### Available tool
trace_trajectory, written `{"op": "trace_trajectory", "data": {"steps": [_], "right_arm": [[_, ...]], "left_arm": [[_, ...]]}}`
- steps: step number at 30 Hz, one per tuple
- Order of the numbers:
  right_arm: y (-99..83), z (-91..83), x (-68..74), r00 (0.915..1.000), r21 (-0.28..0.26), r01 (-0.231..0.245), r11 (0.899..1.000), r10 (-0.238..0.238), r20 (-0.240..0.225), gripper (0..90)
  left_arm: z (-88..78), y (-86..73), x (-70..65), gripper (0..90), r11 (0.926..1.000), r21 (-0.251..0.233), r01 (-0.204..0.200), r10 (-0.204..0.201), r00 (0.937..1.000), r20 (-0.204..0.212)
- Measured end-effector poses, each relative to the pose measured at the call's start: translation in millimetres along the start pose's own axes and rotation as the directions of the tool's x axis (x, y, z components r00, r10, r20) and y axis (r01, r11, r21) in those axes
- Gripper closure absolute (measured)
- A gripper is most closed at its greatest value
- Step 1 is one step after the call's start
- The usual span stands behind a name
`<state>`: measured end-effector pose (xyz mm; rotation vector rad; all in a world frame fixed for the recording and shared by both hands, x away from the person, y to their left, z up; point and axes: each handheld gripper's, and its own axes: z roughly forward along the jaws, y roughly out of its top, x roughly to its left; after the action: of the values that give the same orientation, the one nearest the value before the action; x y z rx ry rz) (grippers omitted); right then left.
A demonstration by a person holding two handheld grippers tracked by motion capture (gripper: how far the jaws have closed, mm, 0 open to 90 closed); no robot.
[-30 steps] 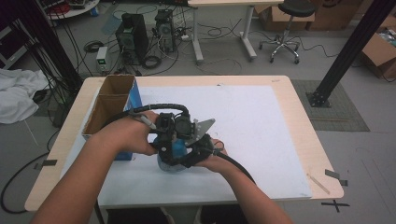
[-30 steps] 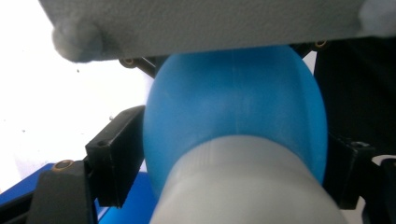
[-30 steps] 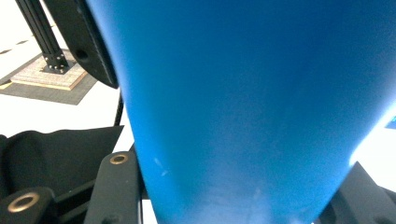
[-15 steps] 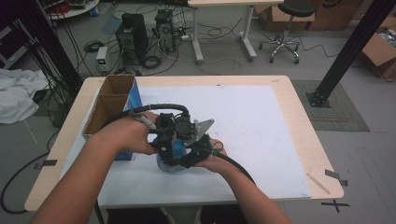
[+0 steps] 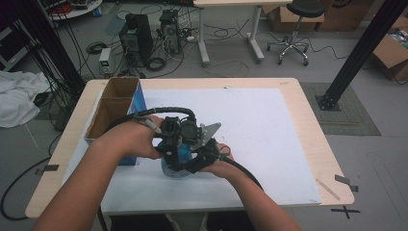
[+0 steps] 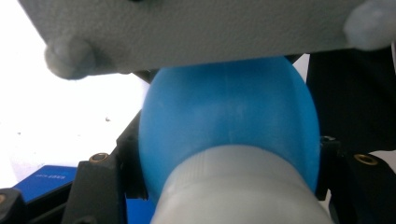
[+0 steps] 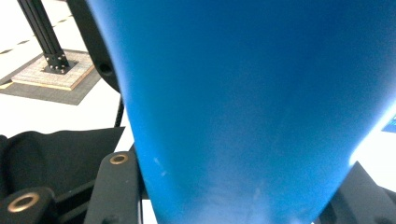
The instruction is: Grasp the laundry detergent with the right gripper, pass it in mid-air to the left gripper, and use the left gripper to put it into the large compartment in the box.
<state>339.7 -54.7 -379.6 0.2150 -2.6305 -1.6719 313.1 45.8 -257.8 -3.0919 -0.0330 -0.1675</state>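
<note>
Cardboard, open-topped and brown inside with a blue outer wall, makes up the box (image 5: pixel 113 108) at the left edge of the tabletop (image 5: pixel 288 91), which is pale wood under a white sheet (image 5: pixel 269 134). Just right of the box, the person's left hand (image 5: pixel 137 139) holds the left tongs (image 5: pixel 169 144); their jaws have just been closing, and in the left gripper view they stand tight against both sides of a blue bulb-shaped object (image 6: pixel 229 116), gripping it. That object has a rounded blue body and a pale grey neck (image 6: pixel 238 186) toward the camera; what exactly it is stays hard to say, since it is blurred and so near the lens. In the high view a little of the blue object (image 5: pixel 179 156) shows between the two hands, low over the sheet near the front middle of the tabletop. Right of it, the right tongs (image 5: pixel 195 159) are closed on the same object, whose blue surface (image 7: pixel 252 102) rises between the black jaws. The right hand (image 5: pixel 216 163) holds them, its cable (image 5: pixel 245 171) trailing back toward the person.
</note>
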Motion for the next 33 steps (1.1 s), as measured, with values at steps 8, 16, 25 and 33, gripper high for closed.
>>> {"op": "trace_trajectory", "data": {"steps": [8,16,25,33], "right_arm": [[1.0,-0.4,0.0,1.0,0.0,-0.001,1.0,0.001,0.007,46.6],[1.8,-1.3,0.1,0.9999,-0.006,-0.006,1.0,0.006,0.016,46.2],[3.5,-5.7,0.3,0.9997,-0.047,0.005,0.999,-0.004,0.023,43.8],[2.8,-12.7,1.9,0.9987,-0.049,0.002,0.999,0.0,0.05,34.2]], "left_arm": [[-0.9,0.8,-0.1,37.7,0.9999,0.011,0.001,-0.001,0.9999,-0.011],[-2.7,0.4,1.8,38.5,0.9999,0.006,0.015,-0.015,0.9999,0.001],[-11.3,-1.5,4.4,38.7,0.9997,-0.005,0.025,-0.025,0.9997,0.001],[-11.1,-0.4,9.2,38.6,0.9992,0.021,0.033,-0.033,0.9995,0.003]]}}
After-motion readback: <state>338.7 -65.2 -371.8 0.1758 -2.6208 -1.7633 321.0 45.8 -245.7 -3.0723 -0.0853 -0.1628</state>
